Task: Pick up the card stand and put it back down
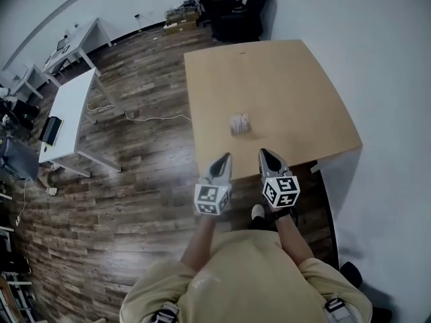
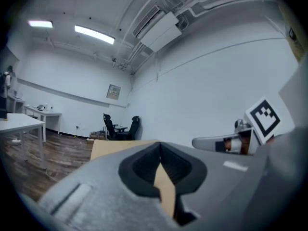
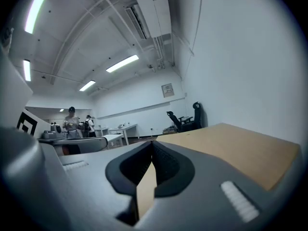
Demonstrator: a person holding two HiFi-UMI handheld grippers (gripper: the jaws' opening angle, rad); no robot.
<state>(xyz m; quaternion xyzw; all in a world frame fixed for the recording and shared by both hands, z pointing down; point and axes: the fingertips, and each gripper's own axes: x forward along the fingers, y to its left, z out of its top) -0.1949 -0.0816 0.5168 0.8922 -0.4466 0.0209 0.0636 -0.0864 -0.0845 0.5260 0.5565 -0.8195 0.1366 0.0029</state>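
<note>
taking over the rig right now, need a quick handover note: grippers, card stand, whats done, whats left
Left gripper: shut, empty, over the near edge of the light wooden table.
Right gripper: shut, empty, beside the left one.
Small pale card stand: on the table just ahead of both grippers, touched by neither; too blurred to tell more.
Done: no grip on the stand now; whether it was lifted already does not show.
Left, if the lift is still due: open a gripper, close on the stand, raise it, set it back down.
</note>
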